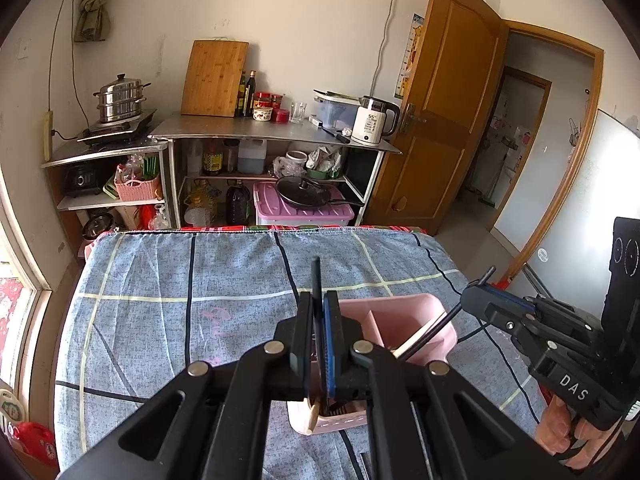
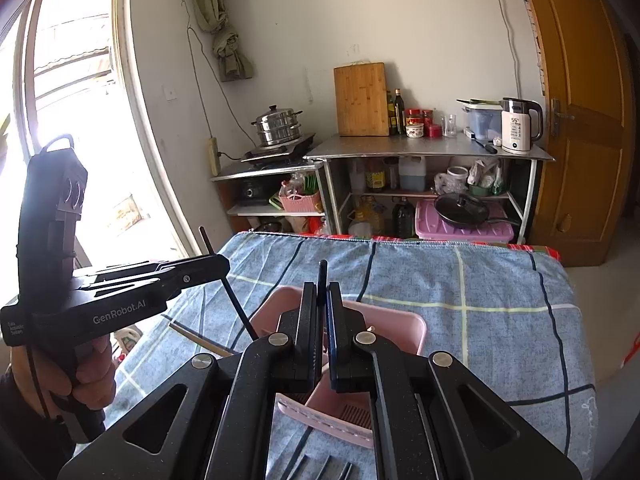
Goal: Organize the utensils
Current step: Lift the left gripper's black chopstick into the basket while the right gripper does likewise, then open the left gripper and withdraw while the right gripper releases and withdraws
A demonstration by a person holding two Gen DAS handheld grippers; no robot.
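My left gripper (image 1: 320,308) is clamped on a black chopstick (image 1: 317,280); my right gripper (image 2: 321,304) is clamped on another chopstick (image 2: 322,274). Both hang over the pink holder (image 1: 400,320) on the cloth-covered desk (image 1: 160,280).

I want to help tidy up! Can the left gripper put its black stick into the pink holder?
Probably yes. The left gripper, shut on a black chopstick, hangs just above the pink holder, whose top is open.

pink utensil holder (image 1: 394,322); blue checked tablecloth (image 1: 200,280); black chopstick (image 1: 316,280)
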